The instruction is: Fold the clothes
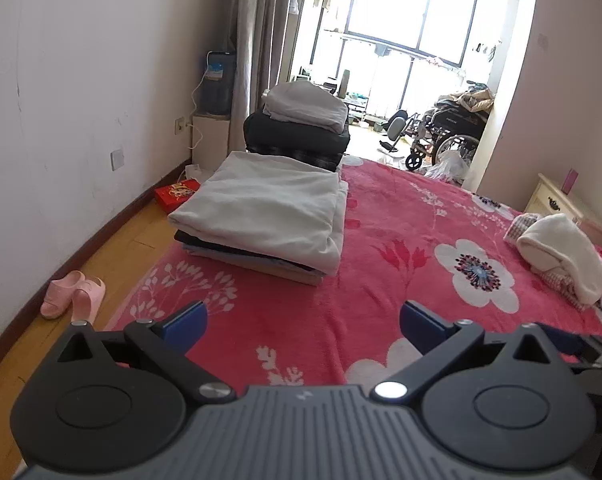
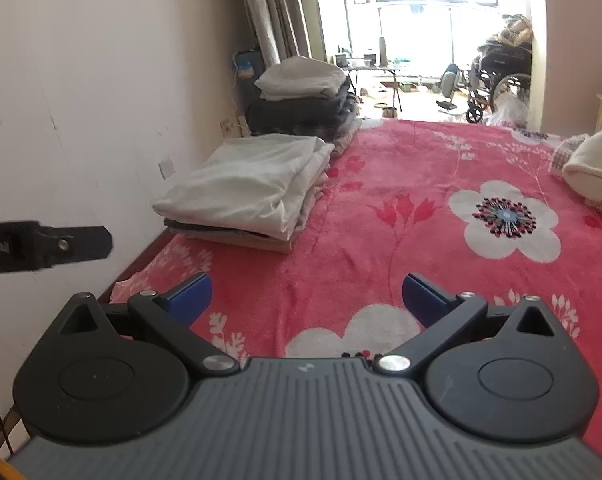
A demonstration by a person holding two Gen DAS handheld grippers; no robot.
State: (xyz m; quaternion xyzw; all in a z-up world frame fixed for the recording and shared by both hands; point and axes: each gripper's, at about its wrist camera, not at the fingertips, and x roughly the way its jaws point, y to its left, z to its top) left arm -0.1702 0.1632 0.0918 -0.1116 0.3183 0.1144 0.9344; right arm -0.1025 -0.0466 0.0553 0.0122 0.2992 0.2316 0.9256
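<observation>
Both my tools gape wide and empty: left tool (image 1: 303, 320), right tool (image 2: 307, 296). The folded stack (image 1: 261, 220) lies at eleven o'clock on the bed (image 1: 381, 280).

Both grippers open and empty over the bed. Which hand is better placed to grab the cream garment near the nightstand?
Probably right. The cream garment lies at the bed's right side, and the right gripper sits on that side of the left gripper; folded stacks lie left.
</observation>
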